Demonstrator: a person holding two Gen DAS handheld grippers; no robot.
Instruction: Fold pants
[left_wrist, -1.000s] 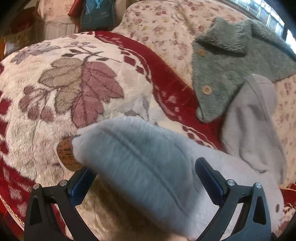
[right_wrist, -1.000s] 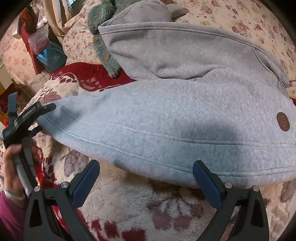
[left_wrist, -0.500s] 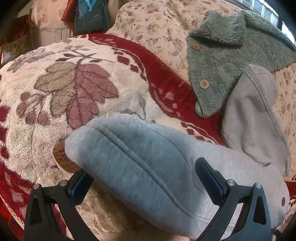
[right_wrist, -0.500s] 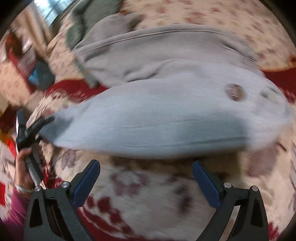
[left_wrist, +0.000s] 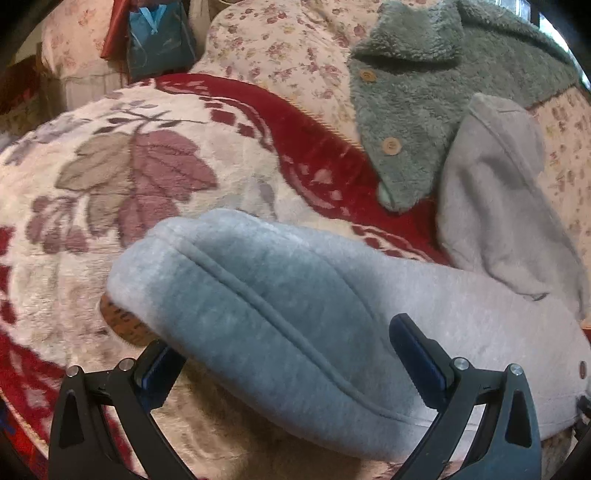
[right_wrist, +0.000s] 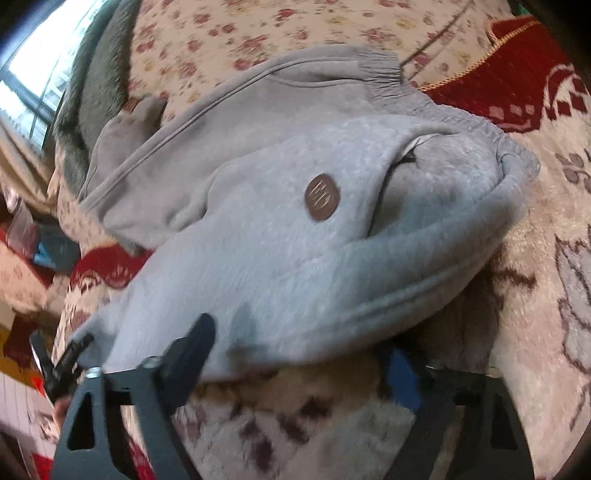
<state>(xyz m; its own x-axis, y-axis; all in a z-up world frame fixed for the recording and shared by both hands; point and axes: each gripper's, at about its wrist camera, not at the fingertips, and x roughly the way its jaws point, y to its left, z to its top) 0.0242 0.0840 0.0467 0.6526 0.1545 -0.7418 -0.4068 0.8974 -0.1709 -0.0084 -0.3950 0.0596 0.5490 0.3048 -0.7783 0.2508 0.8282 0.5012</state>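
Note:
Grey fleece pants (left_wrist: 295, 314) lie folded lengthwise on a plush blanket (left_wrist: 129, 166). My left gripper (left_wrist: 286, 362) stands wide open at the leg end. Its left finger is tucked under the cloth by a brown tag (left_wrist: 122, 325), and its right finger lies on top. In the right wrist view the pants (right_wrist: 277, 240) show a brown oval patch (right_wrist: 322, 197) and the elastic waistband (right_wrist: 380, 70). My right gripper (right_wrist: 295, 362) is closing at the near folded edge by the waist end. One finger rests on the cloth and the other sits below the edge. The left gripper (right_wrist: 59, 362) shows far left.
A green fleece jacket (left_wrist: 424, 92) with wooden buttons lies behind the pants on a floral sheet (left_wrist: 277, 48). A teal bag (left_wrist: 159, 37) stands at the back. The red and cream blanket (right_wrist: 546, 295) spreads right of the waist. A window (right_wrist: 29, 74) is far left.
The right gripper swept along the pants from mid-leg toward the waist, rolled, and its jaws narrowed. The left gripper stayed at the leg end, rolling slightly.

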